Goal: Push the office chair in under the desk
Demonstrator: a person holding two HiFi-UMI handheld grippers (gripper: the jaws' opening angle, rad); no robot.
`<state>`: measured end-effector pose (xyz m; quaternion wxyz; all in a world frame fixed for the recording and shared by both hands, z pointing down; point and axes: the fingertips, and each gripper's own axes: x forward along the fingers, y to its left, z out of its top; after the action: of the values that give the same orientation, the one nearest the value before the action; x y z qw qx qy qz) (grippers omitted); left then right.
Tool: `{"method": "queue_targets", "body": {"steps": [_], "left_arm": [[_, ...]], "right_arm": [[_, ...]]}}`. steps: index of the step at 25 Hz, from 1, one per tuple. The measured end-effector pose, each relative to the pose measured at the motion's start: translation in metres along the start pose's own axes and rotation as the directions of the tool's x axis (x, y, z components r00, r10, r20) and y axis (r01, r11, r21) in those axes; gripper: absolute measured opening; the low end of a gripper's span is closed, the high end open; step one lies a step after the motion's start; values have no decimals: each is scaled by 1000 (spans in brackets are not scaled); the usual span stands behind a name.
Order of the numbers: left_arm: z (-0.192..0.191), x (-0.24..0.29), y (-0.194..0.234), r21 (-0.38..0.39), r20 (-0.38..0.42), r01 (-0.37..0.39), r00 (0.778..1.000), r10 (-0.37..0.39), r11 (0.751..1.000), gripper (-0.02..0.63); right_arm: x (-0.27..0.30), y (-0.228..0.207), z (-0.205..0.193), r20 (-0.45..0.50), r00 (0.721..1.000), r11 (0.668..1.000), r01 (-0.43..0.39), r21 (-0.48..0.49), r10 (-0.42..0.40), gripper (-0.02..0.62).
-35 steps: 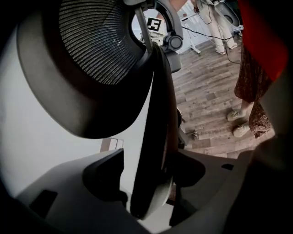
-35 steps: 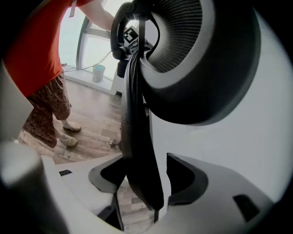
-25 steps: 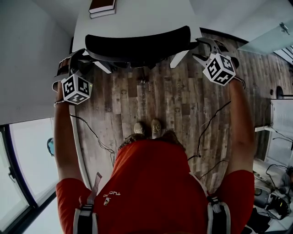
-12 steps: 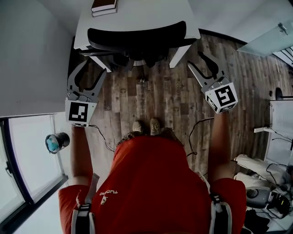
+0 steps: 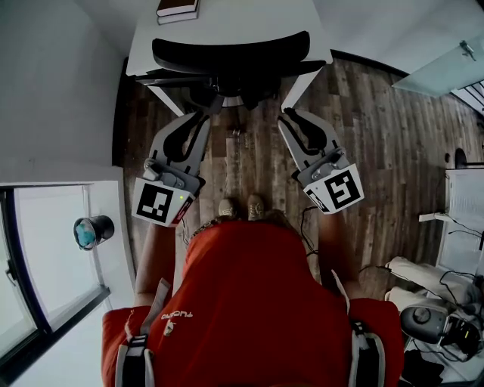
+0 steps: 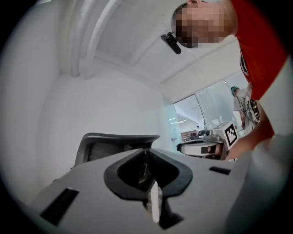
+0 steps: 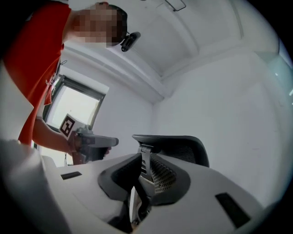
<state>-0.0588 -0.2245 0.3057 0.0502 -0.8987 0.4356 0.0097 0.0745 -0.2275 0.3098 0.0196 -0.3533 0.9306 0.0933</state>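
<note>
The black office chair (image 5: pixel 231 54) stands tucked under the white desk (image 5: pixel 227 23), its backrest along the desk's front edge. Both grippers hang over the wood floor, short of the chair and touching nothing. My left gripper (image 5: pixel 198 115) is closing, its tips all but meeting with nothing between them. My right gripper (image 5: pixel 285 115) is closing too, with a narrow empty slit left at its tips. The left gripper view shows the chair's backrest (image 6: pixel 116 144) beyond the left gripper (image 6: pixel 147 150). The right gripper view shows the chair's mesh back (image 7: pixel 178 148) past the right gripper (image 7: pixel 143 154).
Books (image 5: pixel 178 9) lie on the desk's far side. White desk legs (image 5: pixel 170 102) flank the chair. A wall and a window are on the left, with a small round object (image 5: pixel 91 230) by the sill. Cables (image 5: pixel 310 227) trail on the floor; equipment (image 5: pixel 439 325) sits bottom right.
Both grippers left the chair's sides, drew back toward the person and inward, and their jaws went from wide apart to nearly together. The chair sits slightly further under the desk.
</note>
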Motion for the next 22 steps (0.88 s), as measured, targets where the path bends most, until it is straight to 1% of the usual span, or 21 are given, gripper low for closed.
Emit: {"method": "queue_targets", "body": {"steps": [3,5,7,10,14,18,22], "left_arm": [[-1,1,-9,-26,10,4,1000,-3,1000,21],[1,2,-15,-39,24,20,1000,-20,999,12],[1,1,-19,-35,18,34,999,-34,999,9],[3,0,-22,-37,28,44,999,-43,998,9],[-1,-2,-23,-35,-2,52,999,-52,998,9],[-1,-2,-24,-45,3,58,998,-58,997,9],[1,-2,-24,-55,27,64,998,-63,996,9]], "right_arm": [[6,20,2,51,999,998,-12,68,8,57],[9,31,3,66,998,996,-28,88,22,41],[11,39,4,76,997,994,-41,104,33,30],[11,45,7,92,995,990,-51,134,39,26],[11,46,8,92,995,989,-44,140,31,25],[11,48,7,83,996,990,-45,134,34,25],[12,51,5,73,996,991,-51,127,42,25]]}}
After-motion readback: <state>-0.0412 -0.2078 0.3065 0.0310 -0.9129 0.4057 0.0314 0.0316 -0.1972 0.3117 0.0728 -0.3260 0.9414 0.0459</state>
